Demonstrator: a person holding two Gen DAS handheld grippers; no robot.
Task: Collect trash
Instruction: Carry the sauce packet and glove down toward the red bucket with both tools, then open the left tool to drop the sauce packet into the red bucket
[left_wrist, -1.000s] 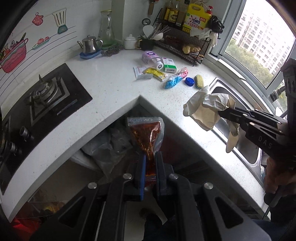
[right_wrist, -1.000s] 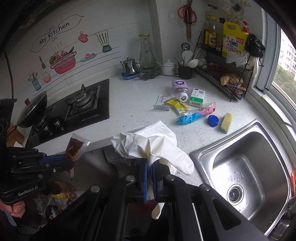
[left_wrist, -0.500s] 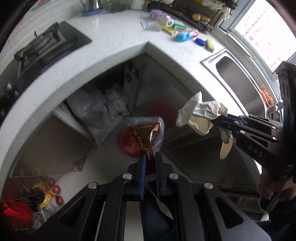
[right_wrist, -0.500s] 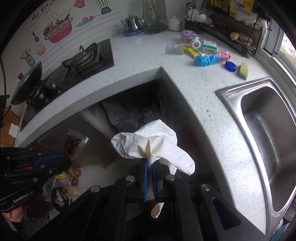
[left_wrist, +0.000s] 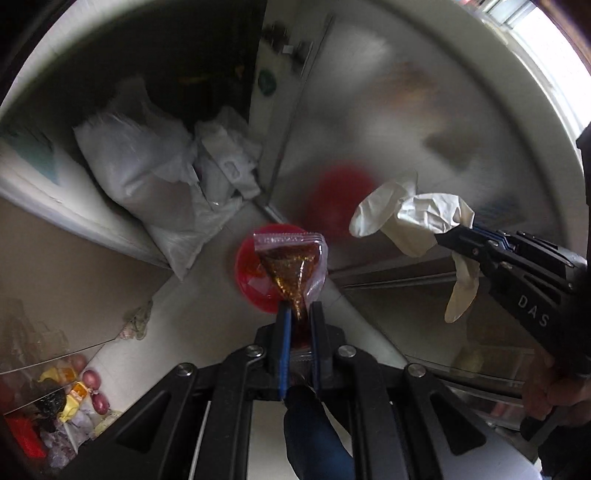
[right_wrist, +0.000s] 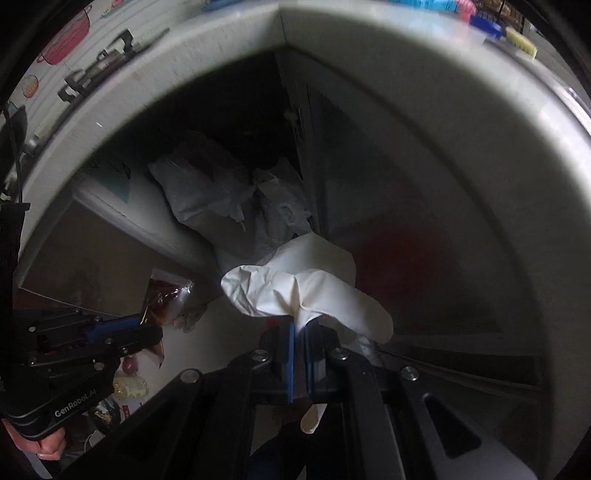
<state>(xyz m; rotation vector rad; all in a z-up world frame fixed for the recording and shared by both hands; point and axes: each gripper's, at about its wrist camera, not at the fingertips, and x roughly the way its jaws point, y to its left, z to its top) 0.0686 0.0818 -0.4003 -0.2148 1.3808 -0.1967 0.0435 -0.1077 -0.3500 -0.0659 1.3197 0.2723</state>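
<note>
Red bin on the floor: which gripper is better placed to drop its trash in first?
Left. The left gripper holds the sauce packet directly over the red bin, while the right gripper holds the white glove off to the side.

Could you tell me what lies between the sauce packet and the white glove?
Nothing: in the left wrist view, only air separates the sauce packet from the white glove.

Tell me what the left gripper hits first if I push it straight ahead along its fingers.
Most likely the red bin on the floor. The left gripper, shut on the sauce packet, points down at it, and the packet would arrive first. Depth is hard to judge through the fisheye.
</note>
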